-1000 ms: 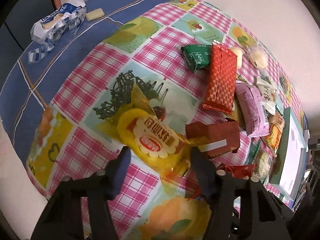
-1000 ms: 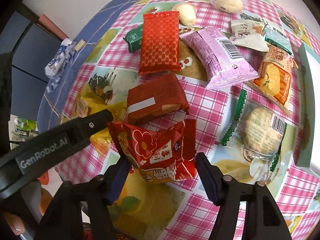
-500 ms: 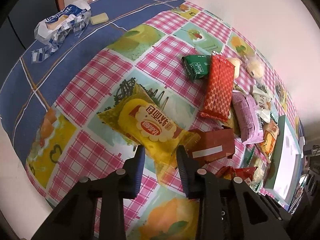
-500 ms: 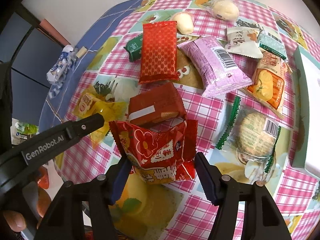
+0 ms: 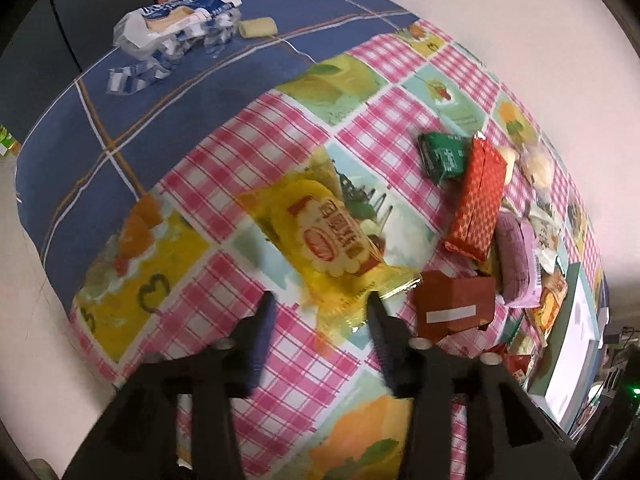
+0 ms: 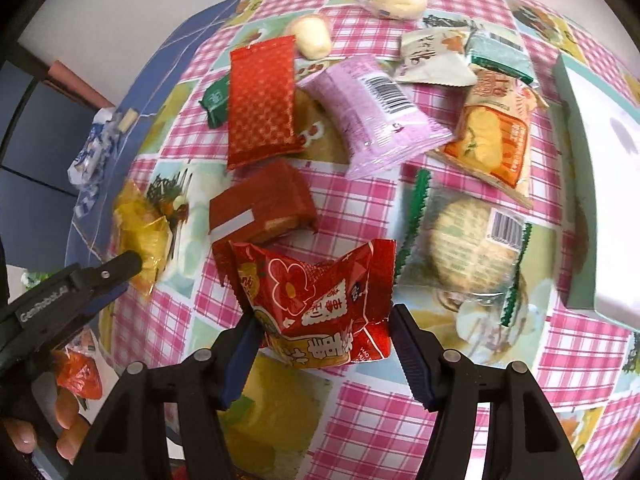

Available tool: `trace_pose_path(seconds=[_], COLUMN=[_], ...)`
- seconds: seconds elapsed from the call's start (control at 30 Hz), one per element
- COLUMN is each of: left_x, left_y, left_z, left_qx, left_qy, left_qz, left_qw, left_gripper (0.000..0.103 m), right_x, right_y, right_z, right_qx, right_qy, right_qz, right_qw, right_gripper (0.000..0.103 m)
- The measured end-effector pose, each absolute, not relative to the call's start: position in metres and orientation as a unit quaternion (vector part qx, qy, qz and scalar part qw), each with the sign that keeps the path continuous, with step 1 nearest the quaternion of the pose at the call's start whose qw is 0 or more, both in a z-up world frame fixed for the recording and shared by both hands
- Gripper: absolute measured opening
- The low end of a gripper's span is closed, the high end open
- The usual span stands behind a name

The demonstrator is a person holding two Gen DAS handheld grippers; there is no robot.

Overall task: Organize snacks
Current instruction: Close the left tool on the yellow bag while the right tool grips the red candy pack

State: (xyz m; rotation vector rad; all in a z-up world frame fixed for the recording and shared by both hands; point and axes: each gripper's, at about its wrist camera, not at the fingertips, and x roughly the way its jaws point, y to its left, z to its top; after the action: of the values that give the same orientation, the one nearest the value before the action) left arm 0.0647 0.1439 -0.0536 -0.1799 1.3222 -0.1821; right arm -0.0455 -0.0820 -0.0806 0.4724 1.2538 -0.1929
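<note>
A yellow snack packet (image 5: 332,240) lies flat on the checked tablecloth (image 5: 248,152). Its crinkled near end rests between the fingertips of my left gripper (image 5: 320,316), whose jaws are opening and do not press it. The same left gripper (image 6: 100,276) shows at the left of the right wrist view, beside the yellow packet (image 6: 140,232). My right gripper (image 6: 322,336) is shut on a red packet with a flower print (image 6: 320,296), held a little above the cloth and crumpled between the pads.
A brown-red packet (image 6: 260,208), a long red packet (image 6: 260,100), a purple one (image 6: 372,108), an orange one (image 6: 496,136) and a clear cookie pack (image 6: 468,256) lie ahead. A pale green box (image 6: 580,120) stands right. A torn blue-white wrapper (image 5: 176,20) lies far left.
My left jaws narrowed around the yellow packet's end, then spread again as the gripper drew back. The right gripper kept its hold on the red packet and stayed put.
</note>
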Motion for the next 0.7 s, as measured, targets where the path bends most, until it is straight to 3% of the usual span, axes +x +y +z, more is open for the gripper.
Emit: trace_pose_path(seconds=[0.17,0.5,0.57,0.7], left_x=[0.068,0.106,0.112,0.112], left_y=[0.145,0.128,0.127,0.123], left_z=[-0.045,-0.063,-0.07,-0.079], left_qx=[-0.108,-0.111,-0.104,-0.102], left_qy=[0.604,0.616,0.62,0.628], left_qz=[-0.091,-0.045,-0.033,-0.036], left_qw=[0.784,0.778,0.777,0.771], left_gripper=[0.065,0.065,0.054,0.042], right_x=[-0.044,-0.045,-0.045,-0.045], right_y=[-0.083,-0.087,-0.086,-0.083], right_z=[-0.078,-0.079,-0.079,-0.079], right_qx=[0.214,0.216,0.215,0.215], right_qy=[0.578,0.579,0.579,0.577], right_qz=[-0.091,-0.095,-0.094,-0.095], right_qw=[0.782,0.781,0.781,0.782], right_gripper=[0.067,0.067,0.067,0.067])
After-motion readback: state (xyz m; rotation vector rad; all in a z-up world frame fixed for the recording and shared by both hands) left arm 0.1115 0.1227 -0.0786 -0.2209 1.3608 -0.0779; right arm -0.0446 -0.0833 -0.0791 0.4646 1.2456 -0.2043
